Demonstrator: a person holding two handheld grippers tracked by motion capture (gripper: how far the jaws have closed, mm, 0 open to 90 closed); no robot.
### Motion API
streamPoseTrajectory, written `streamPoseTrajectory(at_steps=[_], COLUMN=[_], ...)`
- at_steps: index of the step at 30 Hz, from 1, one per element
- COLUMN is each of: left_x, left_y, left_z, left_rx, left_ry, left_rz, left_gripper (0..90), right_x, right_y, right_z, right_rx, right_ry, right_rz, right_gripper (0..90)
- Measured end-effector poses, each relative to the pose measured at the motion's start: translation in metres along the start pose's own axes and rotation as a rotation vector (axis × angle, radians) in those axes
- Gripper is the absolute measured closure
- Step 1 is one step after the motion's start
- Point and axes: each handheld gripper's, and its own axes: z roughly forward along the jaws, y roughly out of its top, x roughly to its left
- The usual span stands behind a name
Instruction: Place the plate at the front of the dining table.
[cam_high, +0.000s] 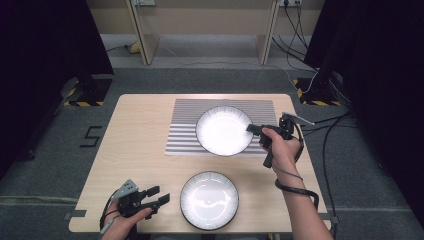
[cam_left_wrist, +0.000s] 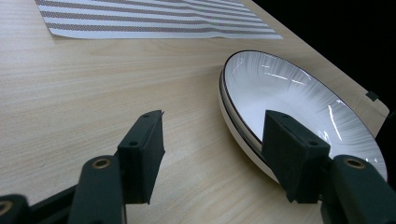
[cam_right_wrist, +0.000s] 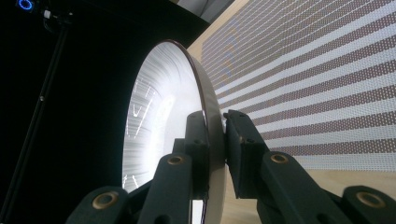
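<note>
Rim of far plate on striped mat pinched by right gripper, left gripper spread beside near plate; best held level, squeezed firmly.

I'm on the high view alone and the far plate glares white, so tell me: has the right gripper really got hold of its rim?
Observer: Yes. In the right gripper view the right gripper is shut on the far plate, one jaw inside the rim and one outside.
Operator: And the left one, is it touching the near plate?
Observer: No. The left gripper is open, with bare table between its jaws and the near plate just beside one jaw.
Operator: Is that near one a single plate?
Observer: Its edge looks doubled in the left gripper view, perhaps two stacked; I cannot tell.
</note>
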Motion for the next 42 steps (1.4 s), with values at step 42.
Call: streamPoseTrajectory(at_steps=[42], left_x=[0.001], left_y=[-0.002], left_z=[0.002], left_rx=[0.006], left_ry=[-0.004], left_rz=[-0.004], left_gripper=[38.4], right_x=[-0.002], right_y=[0.014], right_z=[0.006], right_rx=[-0.016], right_ry=[-0.007], right_rz=[0.029], right_gripper=[79.1])
